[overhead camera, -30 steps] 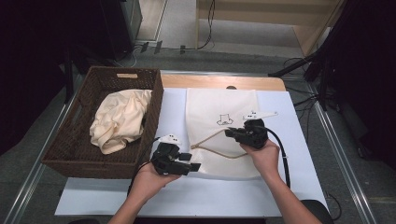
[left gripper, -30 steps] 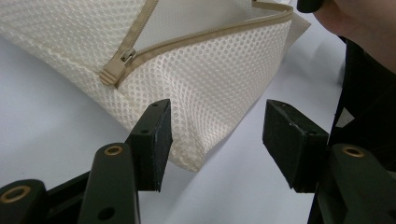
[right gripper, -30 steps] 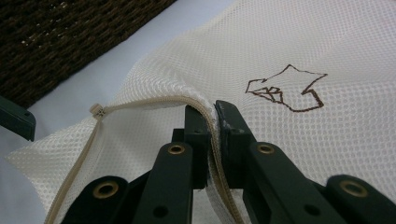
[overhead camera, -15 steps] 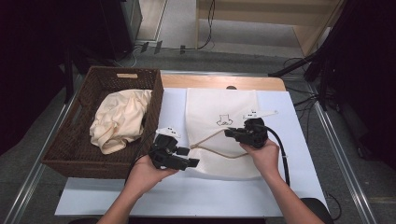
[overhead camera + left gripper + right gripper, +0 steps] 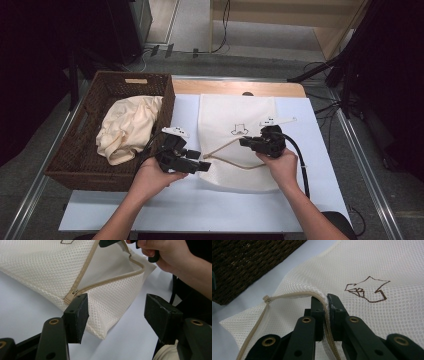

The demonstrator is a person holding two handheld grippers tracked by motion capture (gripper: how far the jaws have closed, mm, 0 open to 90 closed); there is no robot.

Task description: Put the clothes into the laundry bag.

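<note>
**Mesh bag held open, left gripper free**

High view: you are pinching the upper zipper edge of the mesh laundry bag (image 5: 235,120) with the right gripper (image 5: 246,142), lifting it so the mouth is gaping. The bag is lying flat on the white surface (image 5: 200,210), just beside the wicker basket (image 5: 70,165), where the cream cloth (image 5: 127,127) is waiting. The left gripper (image 5: 206,166) is hovering at the zipper's end.

Left gripper view: its jaws are standing spread and have just been opening; nothing is between them, with the zipper pull (image 5: 70,297) touching or just ahead of the left pad.

Right gripper view: jaws pressed together on the zipper tape (image 5: 324,312).

Judgement: you are opening the bag for loading. Next move likely calls for swinging the left gripper to the basket and taking the cloth while the right is holding the mouth up.
</note>
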